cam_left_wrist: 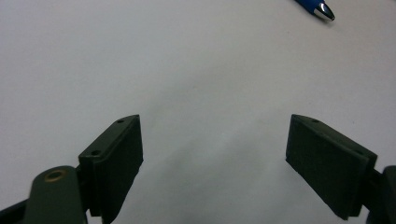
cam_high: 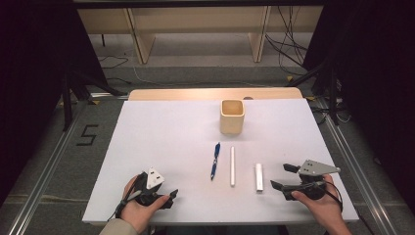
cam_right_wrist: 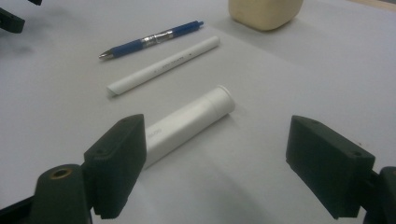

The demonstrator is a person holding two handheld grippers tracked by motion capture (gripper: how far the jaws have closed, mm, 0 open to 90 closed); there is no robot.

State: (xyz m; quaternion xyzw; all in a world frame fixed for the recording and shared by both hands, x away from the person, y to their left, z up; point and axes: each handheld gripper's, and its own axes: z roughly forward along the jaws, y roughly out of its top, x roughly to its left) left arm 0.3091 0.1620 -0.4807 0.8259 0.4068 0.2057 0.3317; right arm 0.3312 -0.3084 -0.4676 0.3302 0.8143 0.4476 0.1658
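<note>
Three items lie side by side on the white table top point(cam_high: 161, 137): a blue pen point(cam_high: 215, 160), a thin white stick point(cam_high: 232, 166) and a short white tube point(cam_high: 258, 176). Behind them stands a beige square cup point(cam_high: 232, 116). My left gripper point(cam_high: 164, 194) rests at the front left, open, its jaws over bare table point(cam_left_wrist: 215, 126); the pen's tip point(cam_left_wrist: 322, 9) shows beyond them. My right gripper point(cam_high: 283, 176) is open at the front right, just right of the tube. In the right gripper view point(cam_right_wrist: 215, 128) the tube point(cam_right_wrist: 187, 123) lies near the left jaw, untouched, with the stick point(cam_right_wrist: 163, 65), pen point(cam_right_wrist: 149, 39) and cup point(cam_right_wrist: 264, 11) farther off.
A wooden strip point(cam_high: 215, 94) runs along the table's far edge. Beyond it are a floor with cables point(cam_high: 288, 49) and the legs of a wooden shelf point(cam_high: 142, 44). Metal rails point(cam_high: 44, 166) flank the table on both sides.
</note>
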